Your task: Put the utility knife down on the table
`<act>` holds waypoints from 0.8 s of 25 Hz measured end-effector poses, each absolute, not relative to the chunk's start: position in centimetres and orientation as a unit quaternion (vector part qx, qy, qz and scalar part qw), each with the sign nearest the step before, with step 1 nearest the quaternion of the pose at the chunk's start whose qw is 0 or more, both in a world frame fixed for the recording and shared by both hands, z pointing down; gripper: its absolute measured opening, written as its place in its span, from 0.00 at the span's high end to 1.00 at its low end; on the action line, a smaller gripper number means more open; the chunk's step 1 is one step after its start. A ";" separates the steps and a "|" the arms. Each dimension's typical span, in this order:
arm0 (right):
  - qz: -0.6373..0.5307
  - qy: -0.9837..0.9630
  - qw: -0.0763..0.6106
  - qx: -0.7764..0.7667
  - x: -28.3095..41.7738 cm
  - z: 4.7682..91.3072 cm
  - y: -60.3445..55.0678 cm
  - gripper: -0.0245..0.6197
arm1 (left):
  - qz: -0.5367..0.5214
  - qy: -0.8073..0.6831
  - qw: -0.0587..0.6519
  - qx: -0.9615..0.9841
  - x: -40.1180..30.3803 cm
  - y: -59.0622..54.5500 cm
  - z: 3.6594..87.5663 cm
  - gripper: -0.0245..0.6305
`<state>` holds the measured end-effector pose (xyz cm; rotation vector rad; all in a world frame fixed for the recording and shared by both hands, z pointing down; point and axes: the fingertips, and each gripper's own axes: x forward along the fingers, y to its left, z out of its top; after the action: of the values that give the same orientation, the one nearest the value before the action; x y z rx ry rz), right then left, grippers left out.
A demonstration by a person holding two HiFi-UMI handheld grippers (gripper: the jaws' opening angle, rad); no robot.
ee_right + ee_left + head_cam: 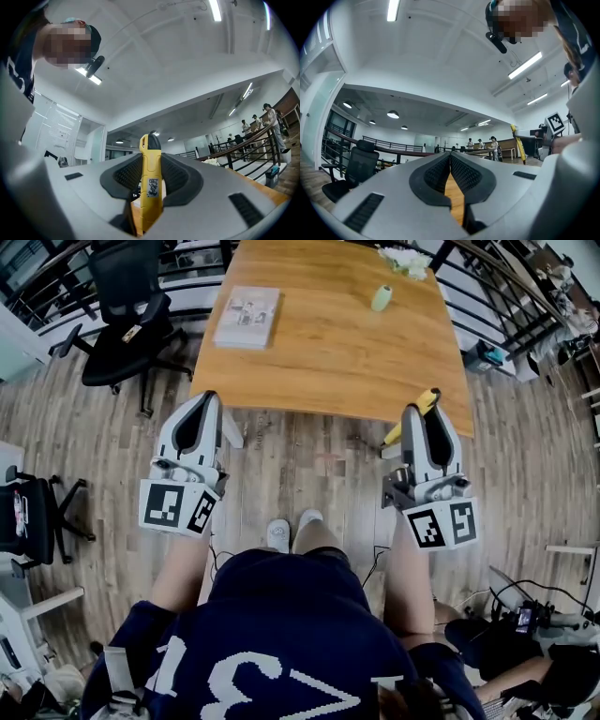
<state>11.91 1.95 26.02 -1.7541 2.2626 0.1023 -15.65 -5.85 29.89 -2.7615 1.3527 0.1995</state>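
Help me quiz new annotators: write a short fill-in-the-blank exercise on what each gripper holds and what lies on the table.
1. The right gripper is shut on a ___ utility knife.
2. The left gripper has its jaws together and holds ___.
3. In the head view, the booklet lies on the ___ part of the wooden table.

Missing words: yellow; nothing; left

You have bare wood across the near half of the table (328,371); only the booklet (247,317), small green object (381,298) and white clutter (405,261) sit farther back.
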 end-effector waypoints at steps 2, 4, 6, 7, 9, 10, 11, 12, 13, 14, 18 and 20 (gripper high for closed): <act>0.034 0.783 0.140 -0.605 12.2 26.2 0.6 0.75 | 0.062 0.442 0.027 -0.894 -15.6 -6.9 30.4 0.94; 0.031 0.787 0.141 -0.600 12.4 26.6 -0.9 0.75 | 0.060 0.448 0.025 -0.891 -15.7 -8.0 30.8 0.94; 0.030 0.792 0.143 -0.593 12.6 26.7 -2.8 0.75 | 0.059 0.457 0.024 -0.887 -15.8 -9.3 31.0 0.94; 0.030 0.795 0.145 -0.589 12.6 26.7 -3.9 0.75 | 0.059 0.461 0.025 -0.885 -15.8 -10.0 31.0 0.94; 0.032 0.801 0.147 -0.579 12.8 26.4 -6.2 0.75 | 0.060 0.468 0.027 -0.881 -15.6 -11.7 30.8 0.94; 0.032 0.805 0.147 -0.574 12.8 26.4 -7.5 0.75 | 0.061 0.472 0.028 -0.879 -15.5 -12.6 30.7 0.94; 0.032 0.810 0.147 -0.567 12.9 26.3 -8.8 0.75 | 0.062 0.477 0.029 -0.876 -15.4 -13.5 30.5 0.94; 0.032 0.814 0.147 -0.561 13.1 26.2 -10.2 0.75 | 0.064 0.483 0.031 -0.873 -15.3 -14.4 30.3 0.94; 0.032 0.818 0.149 -0.554 13.4 25.9 -11.7 0.75 | 0.064 0.489 0.033 -0.869 -15.2 -15.3 30.1 0.94; 0.033 0.822 0.152 -0.548 13.7 25.6 -13.2 0.75 | 0.065 0.495 0.035 -0.866 -14.9 -16.3 29.8 0.94; 0.037 0.833 0.161 -0.528 15.8 24.3 -18.5 0.75 | 0.068 0.516 0.044 -0.853 -13.2 -20.6 28.7 0.94; 0.036 0.836 0.163 -0.522 17.2 24.0 -21.0 0.75 | 0.069 0.522 0.046 -0.849 -11.8 -22.8 28.4 0.94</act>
<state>17.23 -20.96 24.04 -1.4893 2.3847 0.1022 -11.83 -22.83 28.35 -2.5908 1.5934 0.2093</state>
